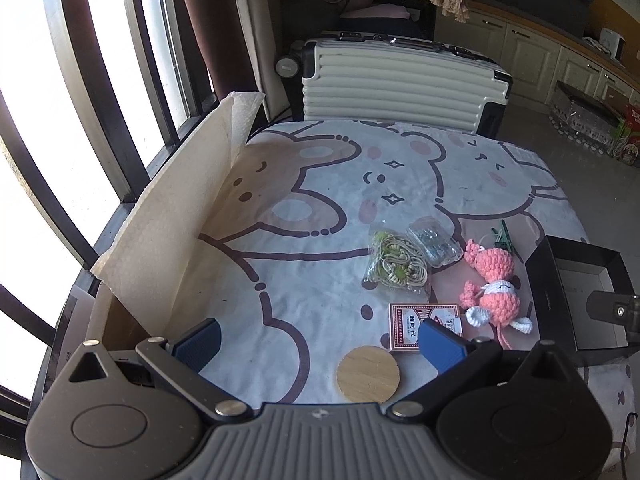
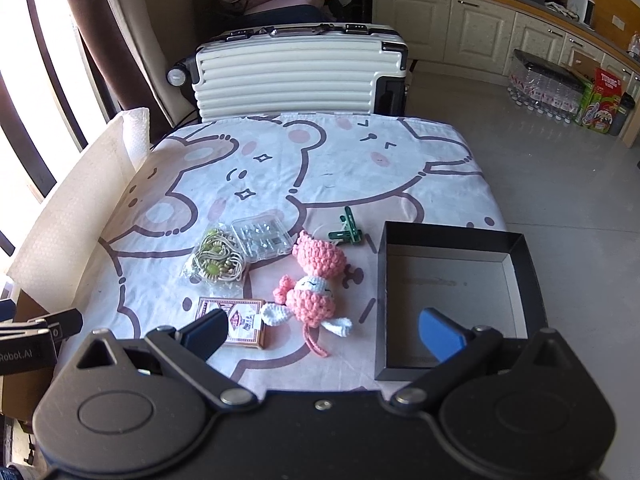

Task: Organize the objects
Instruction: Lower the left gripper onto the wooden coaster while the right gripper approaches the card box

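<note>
left gripper (image 1: 320,344) spread wide, right gripper (image 2: 324,336) likewise

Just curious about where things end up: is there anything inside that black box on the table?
The black box looks empty: only its pale bare floor shows. The right gripper hides part of the near corner, so that bit stays unseen.

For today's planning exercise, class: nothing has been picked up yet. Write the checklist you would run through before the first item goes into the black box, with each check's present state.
1. Left claw open and holding nothing: ok.
2. Right claw open and holding nothing: ok.
3. Black box open-topped, nothing seen inside: ok.
4. Crochet doll lying apart from the box, uncovered from above: ok.
5. Card pack fully free to grasp: not ok, the doll's white part touches its edge.
6. Green clips separate from each other: cannot tell.
</note>
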{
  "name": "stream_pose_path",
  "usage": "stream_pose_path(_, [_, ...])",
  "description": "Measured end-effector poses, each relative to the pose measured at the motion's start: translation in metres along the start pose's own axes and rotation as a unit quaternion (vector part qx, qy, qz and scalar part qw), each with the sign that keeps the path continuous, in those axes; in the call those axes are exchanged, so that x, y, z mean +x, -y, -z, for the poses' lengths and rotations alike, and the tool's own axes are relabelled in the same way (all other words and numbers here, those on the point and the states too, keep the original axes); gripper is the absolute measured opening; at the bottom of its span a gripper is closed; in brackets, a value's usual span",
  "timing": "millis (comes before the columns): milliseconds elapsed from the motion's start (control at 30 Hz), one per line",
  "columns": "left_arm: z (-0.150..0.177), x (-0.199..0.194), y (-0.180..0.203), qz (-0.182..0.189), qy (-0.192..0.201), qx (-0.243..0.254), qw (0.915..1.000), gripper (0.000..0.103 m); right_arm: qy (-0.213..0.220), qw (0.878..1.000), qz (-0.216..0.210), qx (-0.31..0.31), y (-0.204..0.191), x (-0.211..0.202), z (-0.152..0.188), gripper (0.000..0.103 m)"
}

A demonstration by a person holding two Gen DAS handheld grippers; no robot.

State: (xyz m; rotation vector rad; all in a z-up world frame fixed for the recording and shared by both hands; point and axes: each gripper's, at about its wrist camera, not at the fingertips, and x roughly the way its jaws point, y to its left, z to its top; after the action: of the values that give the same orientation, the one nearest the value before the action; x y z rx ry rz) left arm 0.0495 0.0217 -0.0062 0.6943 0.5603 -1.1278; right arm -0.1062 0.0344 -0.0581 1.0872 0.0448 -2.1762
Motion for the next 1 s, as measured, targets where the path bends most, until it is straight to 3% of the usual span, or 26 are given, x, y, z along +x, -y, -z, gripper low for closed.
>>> stream_pose_path(233, [0.001, 0.005, 0.005, 0.010, 0.004, 0.028, 0.9995, 0.103, 0.003, 1.000, -0.007, -0.002, -0.005, 0.004, -0.012, 0.103])
stream_pose_path(367, [0.002, 0.012, 0.016, 0.020, 0.008, 0.068, 0.9974, 0.103, -0.001, 1.000, -0.009, -0.011, -0.013, 0.009, -0.027, 0.103])
stream_pose_path(500, [0.004, 0.019, 0.029, 0.051, 0.012, 0.112, 0.9923, 0.103, -0.009, 1.000, -0.013, -0.013, -0.024, 0.018, -0.046, 0.103])
stream_pose_path(667, [0.007, 0.030, 0.037, 0.080, 0.011, 0.148, 0.9857, 0.103, -0.032, 0.999, -0.033, 0.029, -0.032, 0.040, -0.062, 0.103])
stream_pose_path(800, [0.009, 0.046, 0.037, 0.101, 0.006, 0.174, 0.9795, 0.099, -0.056, 0.995, -0.036, 0.068, -0.032, 0.064, -0.056, 0.103])
stream_pose_path(1000, [0.016, 0.080, 0.031, 0.110, -0.032, 0.191, 0.9749, 0.095, -0.109, 0.986, -0.047, 0.118, -0.024, 0.101, -0.030, 0.103])
